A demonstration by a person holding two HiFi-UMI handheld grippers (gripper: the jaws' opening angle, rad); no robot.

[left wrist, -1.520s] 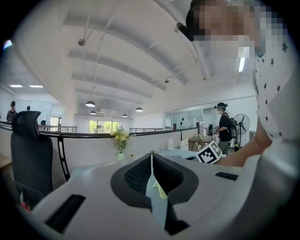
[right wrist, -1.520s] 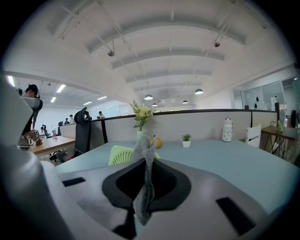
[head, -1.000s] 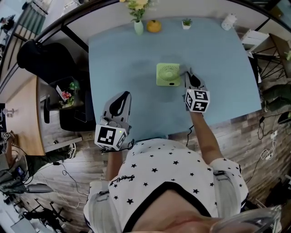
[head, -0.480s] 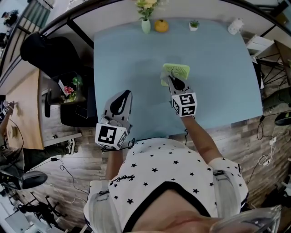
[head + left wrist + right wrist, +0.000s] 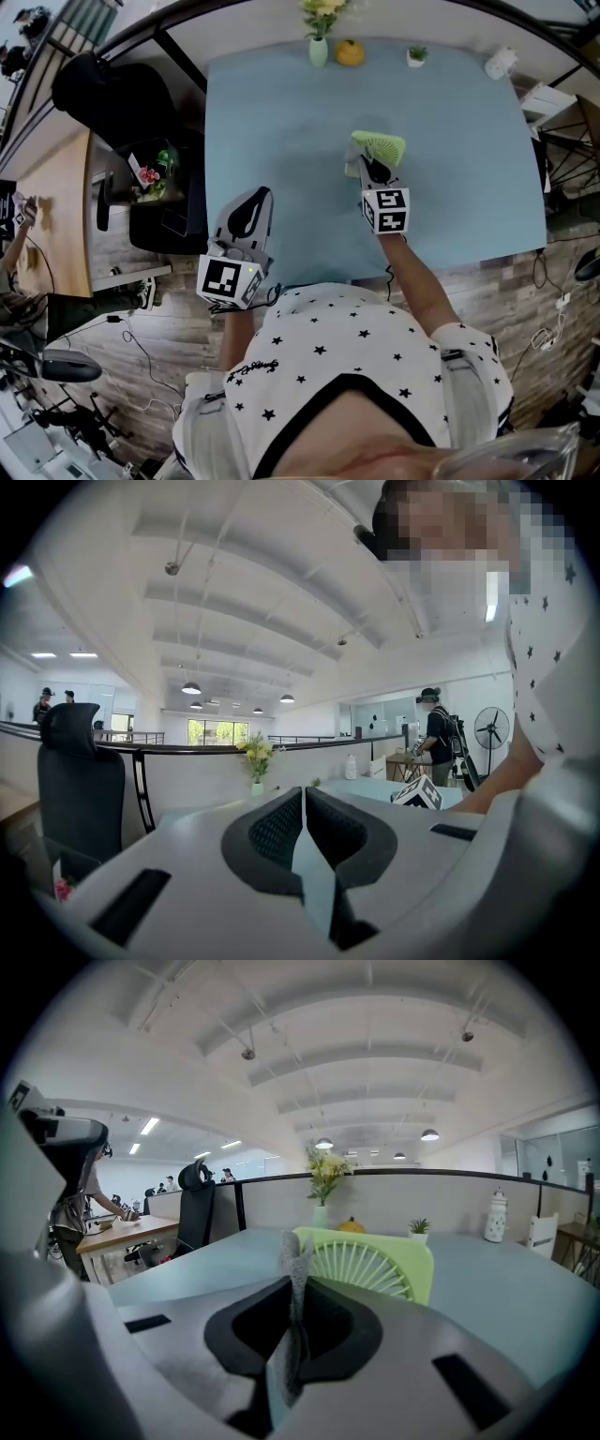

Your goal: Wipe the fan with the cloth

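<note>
White star-print shirt [image 5: 328, 328], black neckline [image 5: 347, 382], grey left tool [image 5: 251, 197], right tool [image 5: 368, 165]

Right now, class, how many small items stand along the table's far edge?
4: a vase of flowers at the left, then an orange object, a small potted plant and a white jar at the right corner.

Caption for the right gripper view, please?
Right gripper, shut on the cloth, faces the green fan on the table.
</note>
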